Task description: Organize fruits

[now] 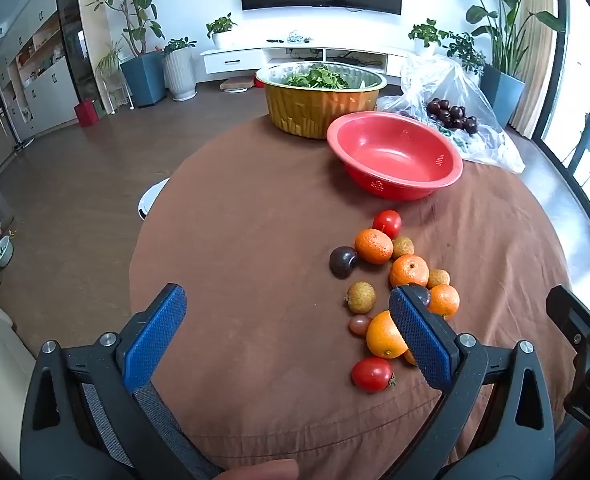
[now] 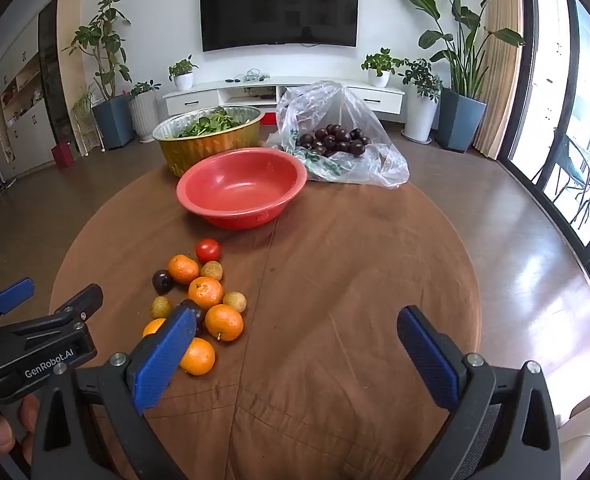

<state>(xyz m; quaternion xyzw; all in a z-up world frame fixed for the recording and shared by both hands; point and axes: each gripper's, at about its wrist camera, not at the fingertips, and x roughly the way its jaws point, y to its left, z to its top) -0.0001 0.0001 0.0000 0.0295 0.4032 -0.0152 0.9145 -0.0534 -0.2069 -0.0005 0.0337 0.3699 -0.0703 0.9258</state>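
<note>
A cluster of loose fruit lies on the brown round table (image 1: 255, 240): several oranges (image 1: 373, 245) (image 2: 205, 292), red tomatoes (image 1: 387, 223) (image 2: 208, 250), a dark plum (image 1: 343, 262) (image 2: 162, 281) and small tan longans (image 1: 361, 297) (image 2: 161, 307). An empty red bowl (image 1: 395, 156) (image 2: 242, 188) stands behind them. My left gripper (image 1: 287, 300) hangs open above the table, its right finger in front of the fruit. My right gripper (image 2: 297, 320) is open over bare table, its left finger covering part of the pile. Neither holds anything.
A gold basin of leafy greens (image 1: 321, 98) (image 2: 209, 136) and a clear plastic bag of dark plums (image 1: 451, 108) (image 2: 335, 140) sit at the table's far side. The left gripper's body (image 2: 35, 340) shows at the right wrist view's left edge.
</note>
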